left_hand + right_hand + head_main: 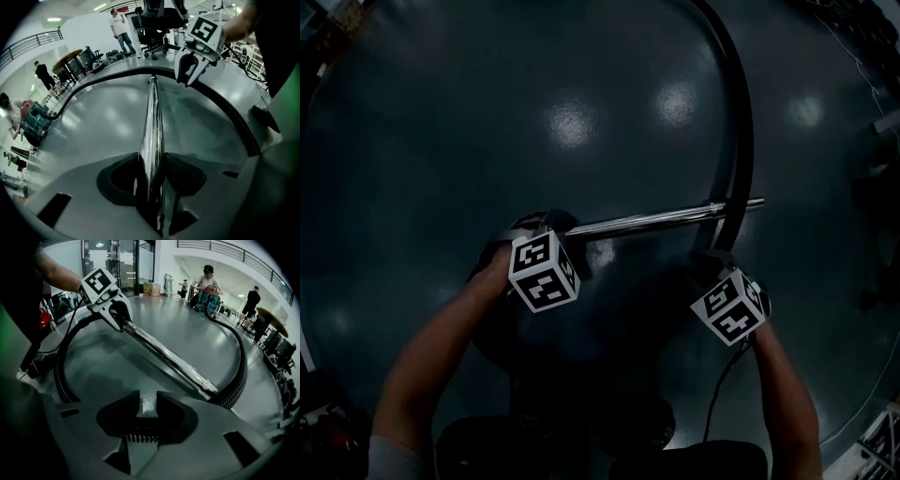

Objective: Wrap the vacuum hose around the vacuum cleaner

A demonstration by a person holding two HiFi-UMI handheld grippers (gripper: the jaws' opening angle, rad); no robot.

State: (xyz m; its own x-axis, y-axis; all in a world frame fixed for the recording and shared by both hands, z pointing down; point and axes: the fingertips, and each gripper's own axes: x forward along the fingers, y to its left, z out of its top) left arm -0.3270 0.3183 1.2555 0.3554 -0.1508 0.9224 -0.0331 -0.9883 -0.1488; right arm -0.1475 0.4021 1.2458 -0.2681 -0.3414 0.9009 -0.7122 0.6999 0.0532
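Head view: dark shiny floor [441, 131], with me standing mid-room. The vacuum cleaner [208, 300] is well away across it, so the wrapping hasn't started. The hose [741, 122] lies in one long arc from there back to me. The metal tube [647, 221] runs level between my hands.

My left tool [151, 174] is clamped narrow on the near end of the tube. My right tool [140, 423] is closed on the ribbed hose just past where it joins the tube.

Risks, as I judge them:
- Pulling the arc in too fast could tug the vacuum cleaner over or roll it.
- The hose could kink or whip sideways.
- The polished tube could twist or slide in the left pads.
- The ribs could creep through the right pads.
- The thin cable [719, 389] hanging off my right tool is near my feet and could trip me.

Room: the floor ahead is wide open. People [253, 300] stand near the vacuum cleaner. Chairs [159, 21] line the far edge, and my own legs are close below.
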